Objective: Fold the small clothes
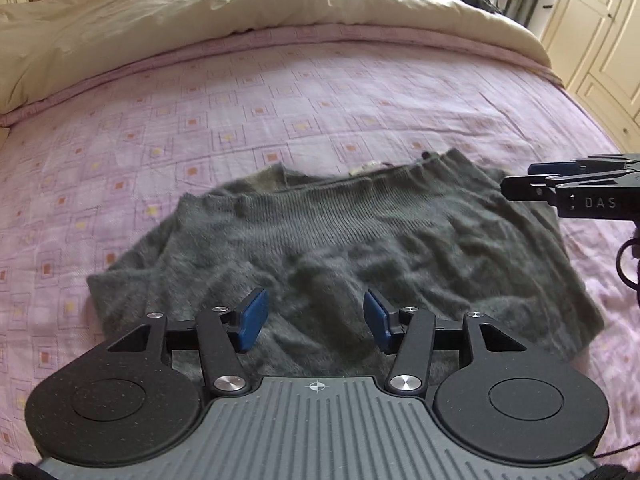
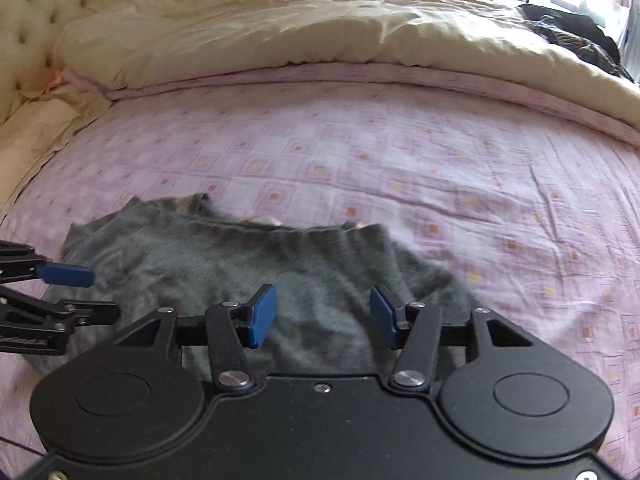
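A small dark grey knitted garment (image 1: 340,248) lies folded and rumpled on the pink patterned bedspread (image 1: 280,92). It also shows in the right wrist view (image 2: 248,264). My left gripper (image 1: 316,320) is open and empty, hovering over the garment's near edge. My right gripper (image 2: 322,318) is open and empty, over the garment's near right part. The right gripper shows at the right edge of the left wrist view (image 1: 532,178). The left gripper shows at the left edge of the right wrist view (image 2: 80,292).
A cream duvet (image 2: 320,36) is bunched along the far side of the bed. Dark clothes (image 2: 576,36) lie at the far right. A tufted headboard (image 2: 28,28) is at the left, cream wardrobe doors (image 1: 600,40) at the right.
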Motion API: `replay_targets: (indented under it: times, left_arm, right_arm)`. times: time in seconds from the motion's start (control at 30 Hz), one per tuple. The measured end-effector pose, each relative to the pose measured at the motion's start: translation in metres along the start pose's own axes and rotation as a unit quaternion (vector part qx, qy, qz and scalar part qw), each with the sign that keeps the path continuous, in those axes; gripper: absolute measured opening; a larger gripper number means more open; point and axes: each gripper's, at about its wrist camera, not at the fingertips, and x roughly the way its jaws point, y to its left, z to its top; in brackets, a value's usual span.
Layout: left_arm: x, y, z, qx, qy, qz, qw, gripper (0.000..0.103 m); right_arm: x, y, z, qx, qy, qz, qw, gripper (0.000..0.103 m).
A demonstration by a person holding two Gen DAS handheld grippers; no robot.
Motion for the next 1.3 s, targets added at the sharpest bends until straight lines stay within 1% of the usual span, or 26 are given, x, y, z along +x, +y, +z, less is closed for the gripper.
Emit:
replay_targets:
  times: [0.1, 0.2, 0.23, 0.3, 0.37, 0.43, 0.47, 0.5, 0.53, 0.67, 0.77, 0.83, 0.9, 1.07, 1.2, 1.27, 1.3]
  left_arm:
    - [0.014, 0.001, -0.006, -0.004, 0.015, 0.021, 0.9997, 0.051]
    - [0.031, 0.018, -0.006, -0.031, 0.041, 0.054, 0.9973, 0.051]
    - [0.034, 0.026, -0.005, -0.039, 0.046, 0.057, 0.9965, 0.052]
    - [0.037, 0.034, -0.002, -0.041, 0.046, 0.050, 0.9969, 0.055]
    - [0.038, 0.031, 0.001, -0.018, 0.050, 0.052, 0.9972, 0.057]
    - [0.039, 0.028, 0.001, -0.005, 0.051, 0.053, 0.9973, 0.059]
    - [0.039, 0.029, 0.000, -0.008, 0.050, 0.052, 0.9974, 0.060]
    - [0.038, 0.029, 0.000, -0.013, 0.051, 0.050, 0.9974, 0.060]
    - [0.037, 0.030, 0.001, -0.019, 0.051, 0.048, 0.9974, 0.060]
    - [0.019, 0.034, 0.003, -0.060, 0.037, 0.021, 0.9973, 0.060]
    - [0.000, 0.027, 0.001, -0.080, 0.020, 0.007, 0.9965, 0.061]
    - [-0.007, 0.020, -0.002, -0.083, 0.019, -0.006, 0.9963, 0.066]
    - [-0.009, 0.011, -0.007, -0.081, 0.026, -0.014, 0.9962, 0.067]
    - [0.002, -0.006, -0.024, -0.081, 0.055, -0.013, 0.9951, 0.067]
    - [0.013, -0.011, -0.035, -0.084, 0.074, -0.002, 0.9937, 0.067]
    - [0.016, -0.013, -0.034, -0.081, 0.077, 0.000, 0.9938, 0.071]
    - [0.018, -0.014, -0.033, -0.081, 0.081, 0.000, 0.9934, 0.076]
  right_arm:
    - [0.013, 0.006, -0.009, -0.011, 0.025, -0.001, 1.000, 0.059]
    - [0.024, -0.002, -0.014, -0.007, 0.047, -0.023, 0.999, 0.059]
    - [0.029, -0.007, -0.014, -0.006, 0.056, -0.034, 0.998, 0.059]
    - [0.034, -0.018, -0.016, 0.003, 0.068, -0.051, 0.996, 0.059]
    - [0.034, -0.030, -0.017, 0.023, 0.069, -0.057, 0.996, 0.062]
    - [0.030, -0.040, -0.018, 0.037, 0.068, -0.061, 0.995, 0.062]
    - [0.029, -0.042, -0.018, 0.041, 0.067, -0.063, 0.995, 0.062]
    - [0.026, -0.044, -0.017, 0.044, 0.067, -0.070, 0.994, 0.066]
    - [0.023, -0.047, -0.017, 0.052, 0.066, -0.077, 0.993, 0.068]
    - [-0.002, -0.058, -0.023, 0.106, 0.042, -0.069, 0.991, 0.069]
    - [-0.017, -0.063, -0.032, 0.137, 0.031, -0.057, 0.988, 0.083]
    - [-0.026, -0.065, -0.042, 0.156, 0.033, -0.049, 0.986, 0.084]
    - [-0.032, -0.067, -0.053, 0.165, 0.042, -0.047, 0.984, 0.085]
    - [-0.042, -0.075, -0.080, 0.192, 0.066, -0.030, 0.979, 0.086]
    - [-0.043, -0.087, -0.094, 0.228, 0.071, 0.006, 0.971, 0.087]
    - [-0.041, -0.094, -0.099, 0.252, 0.067, 0.034, 0.965, 0.087]
    - [-0.039, -0.098, -0.100, 0.262, 0.067, 0.046, 0.961, 0.087]
